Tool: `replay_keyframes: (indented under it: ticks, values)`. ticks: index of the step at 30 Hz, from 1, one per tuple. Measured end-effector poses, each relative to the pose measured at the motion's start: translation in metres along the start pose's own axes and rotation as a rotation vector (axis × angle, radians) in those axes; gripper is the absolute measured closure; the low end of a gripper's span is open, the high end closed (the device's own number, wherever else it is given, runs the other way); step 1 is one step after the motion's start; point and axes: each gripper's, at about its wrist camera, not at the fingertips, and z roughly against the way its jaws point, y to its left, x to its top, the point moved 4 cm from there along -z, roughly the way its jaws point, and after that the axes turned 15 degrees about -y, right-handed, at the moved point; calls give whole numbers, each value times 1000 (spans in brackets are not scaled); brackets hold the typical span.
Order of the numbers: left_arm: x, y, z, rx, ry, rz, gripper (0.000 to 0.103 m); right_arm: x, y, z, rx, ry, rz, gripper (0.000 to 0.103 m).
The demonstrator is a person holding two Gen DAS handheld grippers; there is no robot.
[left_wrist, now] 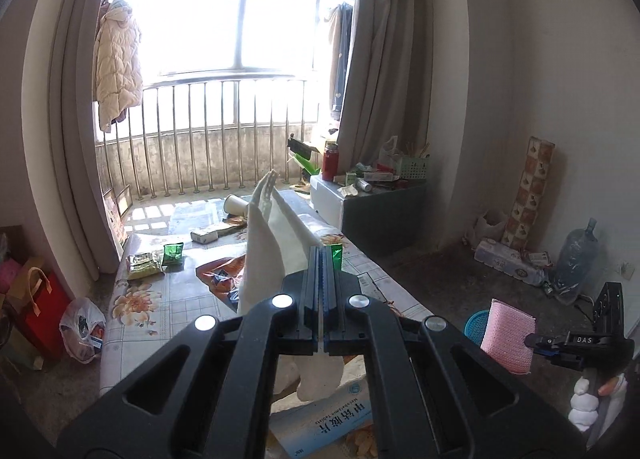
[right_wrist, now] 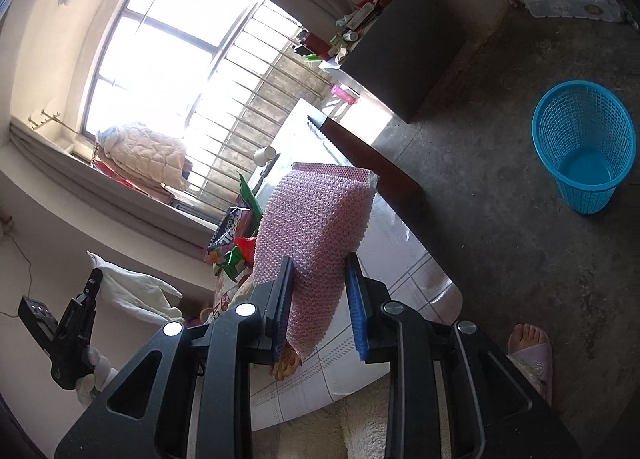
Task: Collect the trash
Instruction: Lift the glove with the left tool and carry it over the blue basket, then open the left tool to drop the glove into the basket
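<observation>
My left gripper (left_wrist: 323,250) is shut on a white paper sheet (left_wrist: 268,243) that stands up from the jaws, lifted above the floral table (left_wrist: 160,299). My right gripper (right_wrist: 319,259) is shut on a pink bubble-wrap piece (right_wrist: 316,219), held over the table's near corner. A blue mesh basket (right_wrist: 584,147) stands empty on the floor to the right. The left wrist view shows the right gripper (left_wrist: 536,341) with the pink piece (left_wrist: 508,335) in front of the basket (left_wrist: 476,325). Green packets (left_wrist: 144,265), a paper cup (left_wrist: 236,205), a small box (left_wrist: 204,235) and an orange wrapper (left_wrist: 220,275) lie on the table.
A dark cabinet (left_wrist: 384,215) with clutter on top stands beyond the table's right side. A large water bottle (left_wrist: 576,259) and a white plastic bag (left_wrist: 82,327) sit on the concrete floor. A person's foot in a slipper (right_wrist: 532,355) is beside the table corner.
</observation>
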Motion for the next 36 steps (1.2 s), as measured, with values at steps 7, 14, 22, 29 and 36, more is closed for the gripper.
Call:
replay_keyframes:
  ticks: [7, 14, 22, 29, 36]
  values:
    - [-4, -124, -69, -284, 105, 14, 103, 40, -71, 51, -138, -149, -47, 77]
    - [-70, -279, -170, -528, 388, 86, 103, 76, -168, 61, -366, -231, -95, 77]
    - [-209, -410, -278, -551, 643, -32, 103, 114, -280, 5, -551, -149, -129, 77]
    - [-287, -471, -333, -520, 742, -92, 67, 153, -353, -58, -652, -78, -106, 42]
    - [-280, -466, -321, -513, 718, -86, 59, 132, -368, -23, -658, -135, -169, 42]
